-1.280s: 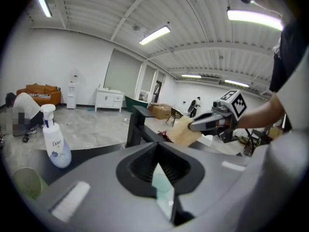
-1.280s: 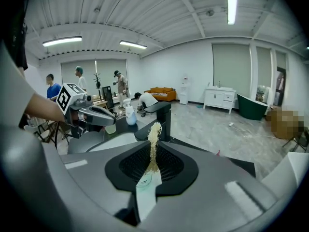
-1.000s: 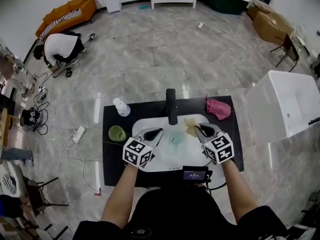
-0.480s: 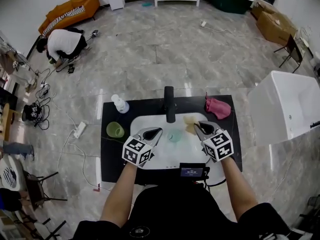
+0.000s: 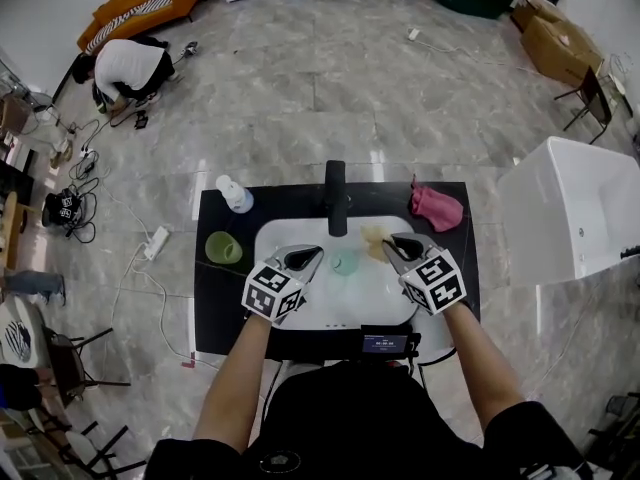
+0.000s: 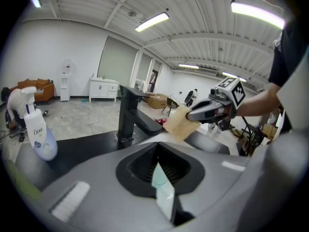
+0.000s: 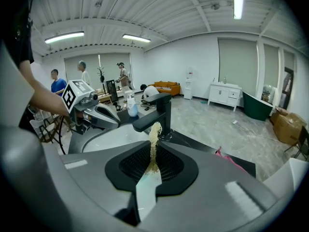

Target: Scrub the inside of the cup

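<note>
A pale teal cup hangs over the white sink, just in front of the black faucet. My left gripper is shut on the cup's rim, which shows as a thin teal edge pinched between the jaws. My right gripper is shut on a yellow scouring sponge, held a little to the right of the cup and apart from it. In the right gripper view the sponge stands up from the jaws, edge on. From the left gripper view the sponge dangles below the right gripper.
On the black counter stand a green cup and a white spray bottle at the left, with a pink cloth at the back right. A white tub stands to the right. A person crouches far off.
The head view has slid a little, so everything sits slightly higher in the picture. Both grippers, the cup and the sponge keep their places over the sink.
</note>
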